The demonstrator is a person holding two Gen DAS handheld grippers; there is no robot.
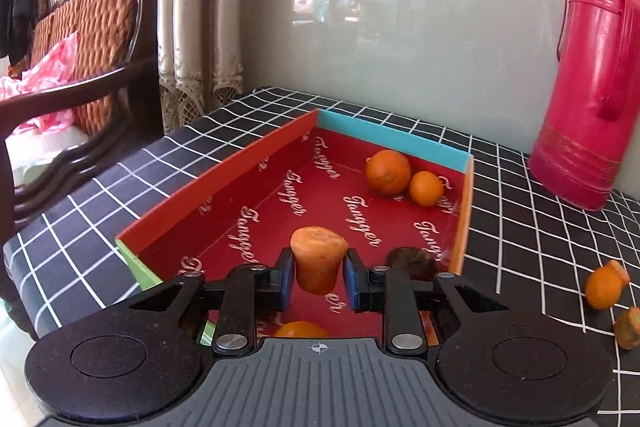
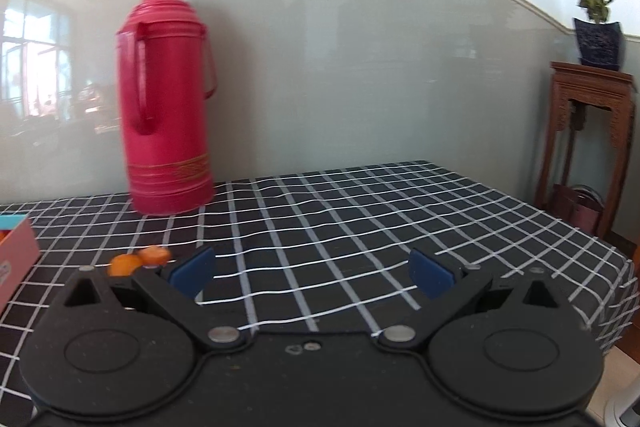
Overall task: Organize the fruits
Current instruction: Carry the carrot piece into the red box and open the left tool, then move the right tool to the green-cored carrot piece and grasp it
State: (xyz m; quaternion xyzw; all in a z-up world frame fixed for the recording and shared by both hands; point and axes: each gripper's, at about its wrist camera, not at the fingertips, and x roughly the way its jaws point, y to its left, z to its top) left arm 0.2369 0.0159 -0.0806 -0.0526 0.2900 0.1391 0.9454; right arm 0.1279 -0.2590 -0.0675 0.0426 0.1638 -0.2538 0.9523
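My left gripper [image 1: 319, 277] is shut on an orange carrot chunk [image 1: 318, 259], held upright above the near end of the red box [image 1: 224, 183]. Two oranges [image 1: 388, 167] [image 1: 426, 189] lie at the box's far right corner. A dark brown fruit [image 1: 412, 261] sits behind my right finger, and another orange [image 1: 300, 329] shows under the gripper. On the cloth to the right lie an orange [image 1: 602, 287] and a carrot piece [image 1: 628, 327]. My right gripper [image 2: 312, 273] is open and empty above the cloth; the orange [image 2: 124, 264] and carrot piece [image 2: 156, 254] lie at its left.
A tall pink thermos [image 1: 588, 79] [image 2: 168, 103] stands at the back by the glossy wall. The table has a black checked cloth [image 2: 360, 227]. A dark wooden chair [image 1: 80, 83] stands left of the table. A wooden plant stand [image 2: 588, 147] is at the right.
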